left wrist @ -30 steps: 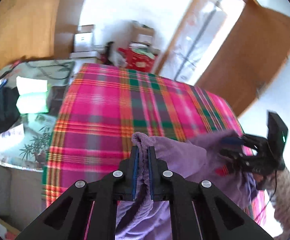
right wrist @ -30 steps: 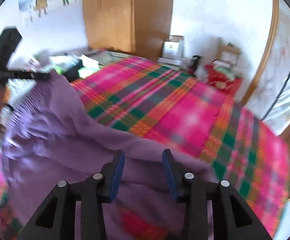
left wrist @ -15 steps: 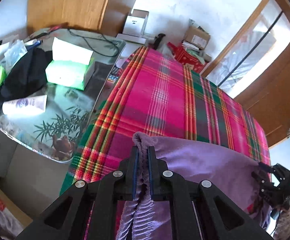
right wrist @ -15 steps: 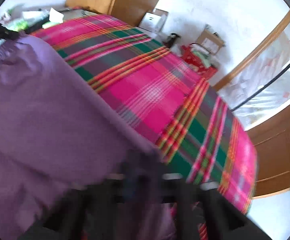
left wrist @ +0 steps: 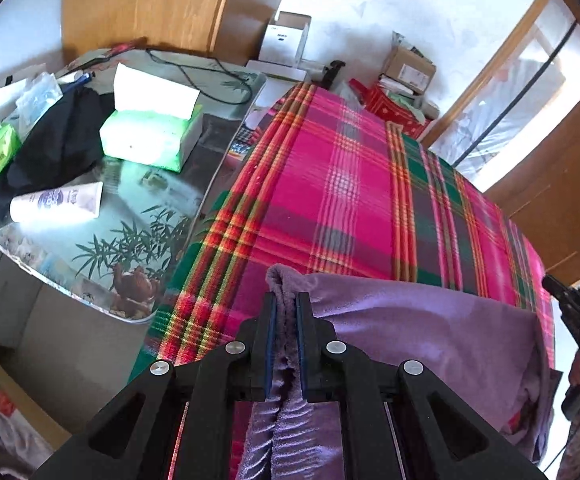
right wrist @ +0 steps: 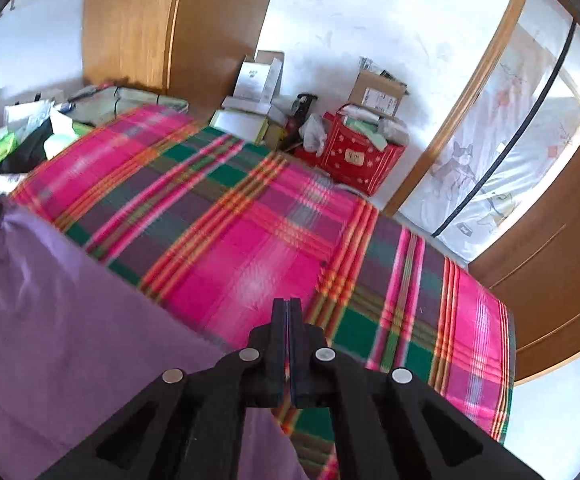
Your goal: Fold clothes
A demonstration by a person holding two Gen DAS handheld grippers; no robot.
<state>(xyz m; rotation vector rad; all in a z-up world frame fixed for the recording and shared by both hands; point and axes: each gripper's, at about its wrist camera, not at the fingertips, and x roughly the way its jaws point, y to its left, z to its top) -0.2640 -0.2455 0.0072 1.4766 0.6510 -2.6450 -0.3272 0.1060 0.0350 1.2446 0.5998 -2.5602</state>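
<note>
Left hand-held gripper (left wrist: 286,312) pinches the purple garment's (left wrist: 430,328) edge over the plaid bed (left wrist: 350,184); right hand-held gripper (right wrist: 289,320) is fully closed, apparently empty. Keep the held edge taut.

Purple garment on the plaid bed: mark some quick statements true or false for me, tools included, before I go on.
1. The left tool is clamped on a bunched edge of the purple garment. True.
2. The right tool stands wide open. False: its jaws are shut together, with no cloth showing between the tips.
3. The garment lies on a plaid bedspread. True.
4. The tissue box sits on the bedspread. False: it sits on the glass-topped table beside the bed.
5. The red bag is on the bed. False: it stands on the floor past the far end.
</note>
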